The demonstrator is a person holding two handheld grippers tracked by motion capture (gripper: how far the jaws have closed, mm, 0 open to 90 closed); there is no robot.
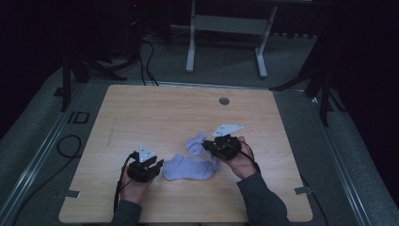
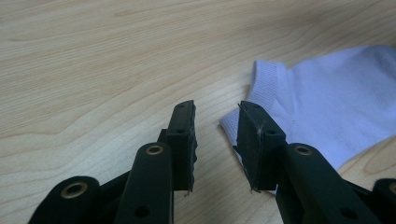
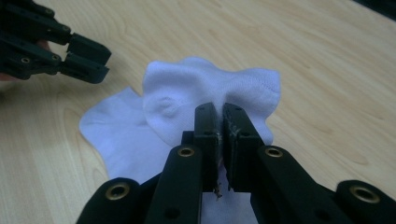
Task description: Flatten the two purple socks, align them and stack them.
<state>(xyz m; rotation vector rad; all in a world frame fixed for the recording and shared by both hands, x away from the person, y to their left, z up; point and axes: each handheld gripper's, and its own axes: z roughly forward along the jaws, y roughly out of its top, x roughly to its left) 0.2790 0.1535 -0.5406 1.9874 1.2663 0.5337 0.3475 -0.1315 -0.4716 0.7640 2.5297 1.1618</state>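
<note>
- wooden surface (image 1: pixel 155 113), one pale lavender-white sock (image 1: pixel 190 168) lying on it near the person's edge, roughly centre.
- no bins, trays or boxes on the surface; the sock sits directly on the wood.
- left gripper (image 1: pixel 149 168) rests at the sock's left end, on the surface.
- left gripper view: jaws released, clear gap between them, bare wood showing through the gap. the ribbed cuff of the sock (image 2: pixel 327 102) lies just beside the right-hand jaw; that jaw's tip overlaps the cuff edge, cannot tell whether it touches. nothing pinched.
- right gripper (image 1: pixel 212 147) is at the sock's right end, held in the person's right hand (image 1: pixel 244 162), slightly off the surface.
- right gripper view: jaws clenched on the sock (image 3: pixel 187 93), only a thin slit between the pads, fabric caught in it. cloth bunches up into a rumpled hump just beyond the jaw tips.
- that end of the sock is lifted and folded up toward the far side in the high view; the rest lies flat on the wood between the two grippers.
- the left gripper (image 3: pixel 51 51) also shows at the top left of the right gripper view, near the sock's far end, jaws apart.
- round grommet hole (image 1: pixel 224 100) in the surface toward the far edge, well apart from the sock.
- beyond the surface: grey floor (image 1: pixel 226 66) and a white metal frame (image 1: pixel 226 28) standing on it; surroundings are dark.
- dark cable (image 1: pixel 121 183) trails from the left gripper back along the forearm.
</note>
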